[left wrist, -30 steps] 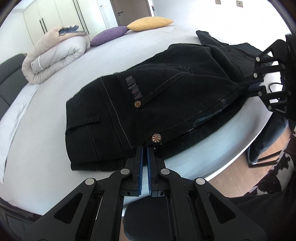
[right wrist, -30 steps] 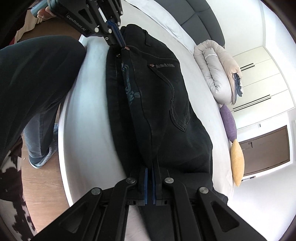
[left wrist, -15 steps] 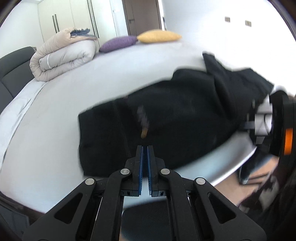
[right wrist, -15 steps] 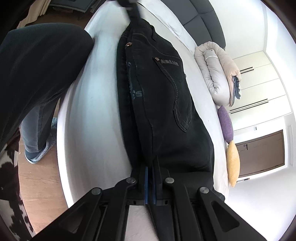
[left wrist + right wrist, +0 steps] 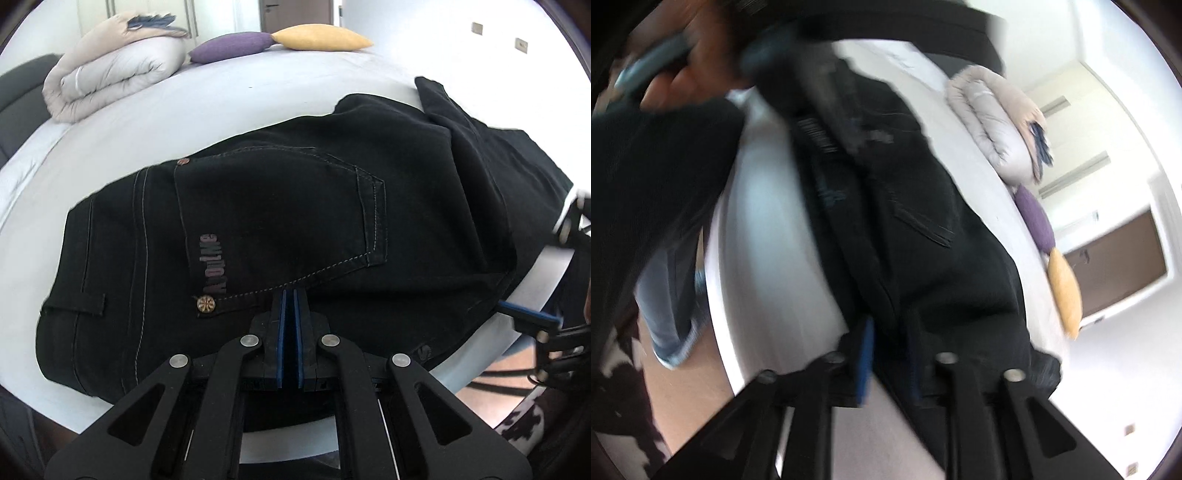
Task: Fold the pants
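Black jeans [image 5: 295, 206] lie folded lengthwise on the white bed [image 5: 221, 96], back pocket up, with the waistband at the left of the left wrist view. My left gripper [image 5: 290, 295] hovers over the pocket's lower seam, shut, with nothing visible between its blue pads. In the blurred right wrist view my right gripper [image 5: 890, 321] is opening. The jeans [image 5: 923, 258] run between its parted pads, which no longer press on the cloth. One of its fingers [image 5: 528, 315] shows at the bed's right edge.
A rolled duvet [image 5: 110, 74], a purple pillow [image 5: 232, 46] and a yellow pillow [image 5: 321, 37] sit at the far side of the bed. The person's leg [image 5: 665, 306] stands by the near bed edge. A hand [image 5: 683, 81] is at the top left.
My left gripper, still shut, has swung from the waistband edge to above the back pocket. My right gripper's jaws, shut on the jeans before, now stand apart.
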A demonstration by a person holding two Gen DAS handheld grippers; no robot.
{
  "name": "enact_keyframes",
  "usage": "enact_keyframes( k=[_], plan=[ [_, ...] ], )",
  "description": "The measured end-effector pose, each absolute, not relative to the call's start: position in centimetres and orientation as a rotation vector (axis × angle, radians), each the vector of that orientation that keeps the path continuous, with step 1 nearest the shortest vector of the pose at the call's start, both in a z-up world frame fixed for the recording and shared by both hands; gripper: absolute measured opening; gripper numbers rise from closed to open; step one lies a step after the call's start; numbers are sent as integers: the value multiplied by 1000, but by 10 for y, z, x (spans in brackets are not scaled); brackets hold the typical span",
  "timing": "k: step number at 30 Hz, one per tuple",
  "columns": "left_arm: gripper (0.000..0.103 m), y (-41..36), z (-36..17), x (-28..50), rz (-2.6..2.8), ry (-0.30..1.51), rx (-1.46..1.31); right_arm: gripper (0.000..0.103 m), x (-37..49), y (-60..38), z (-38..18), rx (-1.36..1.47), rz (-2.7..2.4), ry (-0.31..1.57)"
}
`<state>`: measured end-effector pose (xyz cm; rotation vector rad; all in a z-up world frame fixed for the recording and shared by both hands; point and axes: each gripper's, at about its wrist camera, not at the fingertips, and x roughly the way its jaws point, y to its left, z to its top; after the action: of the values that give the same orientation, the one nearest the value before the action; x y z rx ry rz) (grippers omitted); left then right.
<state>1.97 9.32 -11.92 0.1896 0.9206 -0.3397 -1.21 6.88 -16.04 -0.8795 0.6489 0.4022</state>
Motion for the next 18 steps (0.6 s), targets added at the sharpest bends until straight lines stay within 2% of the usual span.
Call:
enact_keyframes(
  k=[2, 6, 9, 11, 15, 18],
  plan=[
    [3, 95, -119, 21, -336, 921, 170, 74, -2, 41, -135, -650, 450, 694],
    [3, 99, -123, 21, -342, 912, 134, 73, 46, -46, -98, -139, 417, 796],
    [3, 101, -127, 21, -348, 909, 115, 65, 95, -139, -88, 249, 305, 816],
    [3, 102, -127, 22, -348, 908, 106, 64, 127, -203, -95, 517, 229, 825],
    [3, 104, -129, 20, -344, 906, 97, 63, 176, -270, -125, 793, 95, 897],
    [3, 110, -129, 15, -346, 905, 94, 63, 197, -284, -140, 891, 83, 913]
  ],
)
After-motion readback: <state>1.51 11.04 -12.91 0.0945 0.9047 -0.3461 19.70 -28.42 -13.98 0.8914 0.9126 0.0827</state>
